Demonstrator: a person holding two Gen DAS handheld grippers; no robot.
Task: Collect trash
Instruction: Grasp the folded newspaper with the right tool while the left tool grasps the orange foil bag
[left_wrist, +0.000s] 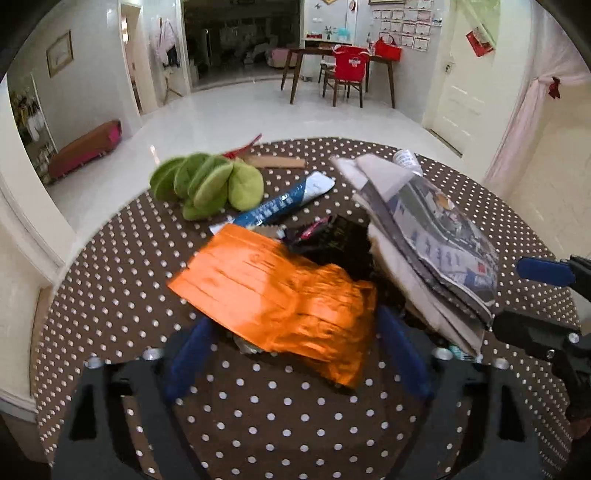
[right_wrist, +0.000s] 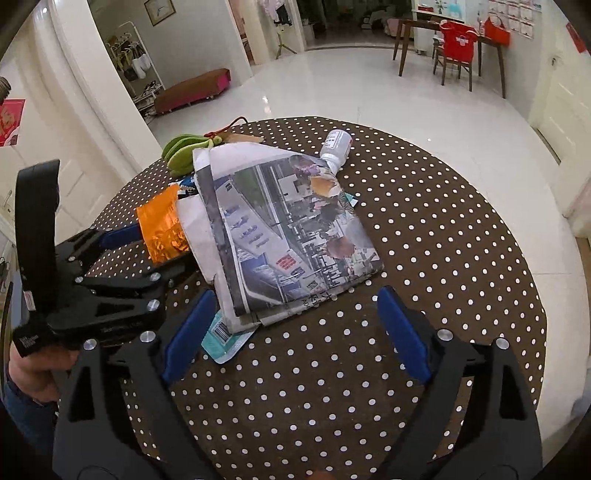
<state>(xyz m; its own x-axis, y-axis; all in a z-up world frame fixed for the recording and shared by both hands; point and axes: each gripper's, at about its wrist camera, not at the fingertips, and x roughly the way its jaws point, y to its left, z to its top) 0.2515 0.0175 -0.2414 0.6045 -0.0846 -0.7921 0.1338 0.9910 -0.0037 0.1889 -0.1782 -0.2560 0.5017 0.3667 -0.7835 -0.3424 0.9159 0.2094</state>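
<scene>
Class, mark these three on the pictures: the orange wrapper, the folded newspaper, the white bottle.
orange wrapper (left_wrist: 273, 291): left wrist view, middle of its crinkled face.
folded newspaper (right_wrist: 291, 236): right wrist view, centre of the printed page.
white bottle (right_wrist: 336, 146): right wrist view, its labelled body.

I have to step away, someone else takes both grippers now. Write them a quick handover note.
Left gripper: jaws around the orange foil wrapper; a firm grip cannot be told.
Right gripper: open, empty, near the folded newspaper.
Also on the polka-dot table: blue wrapper, teal packet, white bottle, green plush.
Done: nothing visibly collected. Left: all of it; no bin in view.
</scene>
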